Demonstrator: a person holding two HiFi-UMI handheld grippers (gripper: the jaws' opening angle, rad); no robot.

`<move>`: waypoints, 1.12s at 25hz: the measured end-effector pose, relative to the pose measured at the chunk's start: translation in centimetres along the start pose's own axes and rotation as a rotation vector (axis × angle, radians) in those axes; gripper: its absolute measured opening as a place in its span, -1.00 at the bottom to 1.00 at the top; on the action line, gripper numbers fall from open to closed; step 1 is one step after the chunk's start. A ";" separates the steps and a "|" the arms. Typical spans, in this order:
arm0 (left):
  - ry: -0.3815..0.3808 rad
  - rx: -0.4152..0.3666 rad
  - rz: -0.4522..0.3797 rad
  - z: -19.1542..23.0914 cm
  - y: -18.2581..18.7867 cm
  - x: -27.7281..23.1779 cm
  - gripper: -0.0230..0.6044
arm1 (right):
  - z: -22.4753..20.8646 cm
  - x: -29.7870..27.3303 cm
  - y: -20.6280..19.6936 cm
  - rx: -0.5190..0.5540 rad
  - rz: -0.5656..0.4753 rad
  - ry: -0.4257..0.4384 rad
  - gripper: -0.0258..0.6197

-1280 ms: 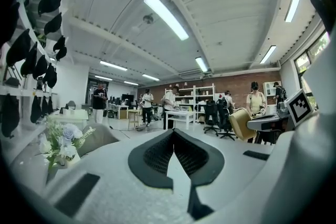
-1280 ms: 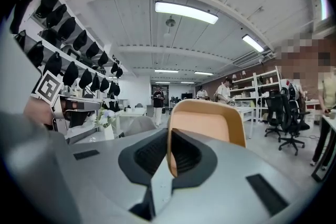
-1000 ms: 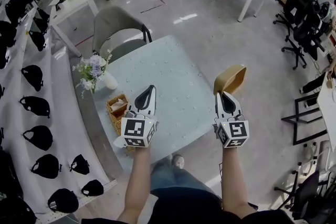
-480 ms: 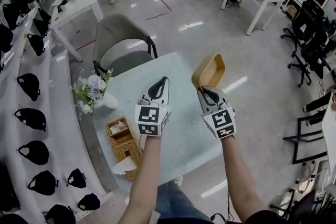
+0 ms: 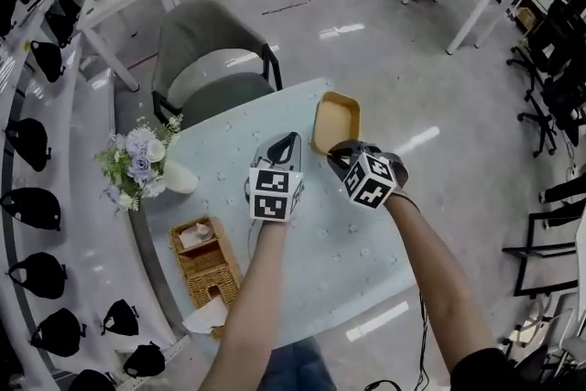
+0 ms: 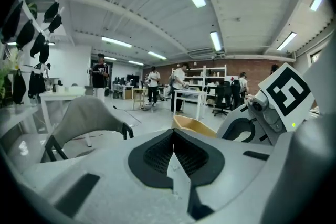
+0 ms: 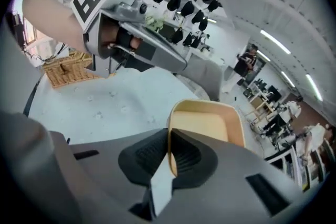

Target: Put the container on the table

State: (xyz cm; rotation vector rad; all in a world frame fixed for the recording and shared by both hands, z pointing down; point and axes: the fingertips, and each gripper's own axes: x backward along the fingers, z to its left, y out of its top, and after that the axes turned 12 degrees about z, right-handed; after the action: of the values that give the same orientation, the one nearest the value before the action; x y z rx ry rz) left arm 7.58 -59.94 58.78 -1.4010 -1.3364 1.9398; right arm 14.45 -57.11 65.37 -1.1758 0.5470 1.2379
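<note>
Container [image 7: 207,126], tan and empty, has its near rim clamped between the fingers [image 7: 144,157] of the right gripper [image 7: 169,148], at or just above the far edge of the counter [image 5: 330,243]. The left gripper [image 6: 173,152] beside it has its fingers together on nothing. Released this close to the edge, it could tip off toward the chair [image 5: 206,50]; the wicker basket [image 5: 220,284] at the left edge holds what look like paper packets.

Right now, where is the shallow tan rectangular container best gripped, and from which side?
By its thin near rim wall, coming from the person's side, as the right gripper does: the shallow tan rectangular container is open-topped, so one jaw fits inside.
</note>
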 end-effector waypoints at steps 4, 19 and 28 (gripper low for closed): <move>-0.004 0.005 0.064 0.6 -3.5 -2.0 -0.90 | 2.4 -3.8 -1.0 0.081 0.075 0.084 -0.86; -0.029 -0.016 0.131 0.0 -7.3 -2.9 -0.90 | 4.3 -7.8 -2.7 0.172 0.164 0.093 -0.78; -0.026 -0.018 0.132 0.2 -7.5 -2.4 -0.90 | 4.2 -7.2 -2.8 0.142 0.155 0.085 -0.62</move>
State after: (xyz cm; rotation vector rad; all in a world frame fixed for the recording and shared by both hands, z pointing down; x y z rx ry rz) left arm 6.91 -58.41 66.45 -1.5122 -1.3066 2.0410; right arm 13.79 -56.15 74.09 -1.0855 0.7893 1.2614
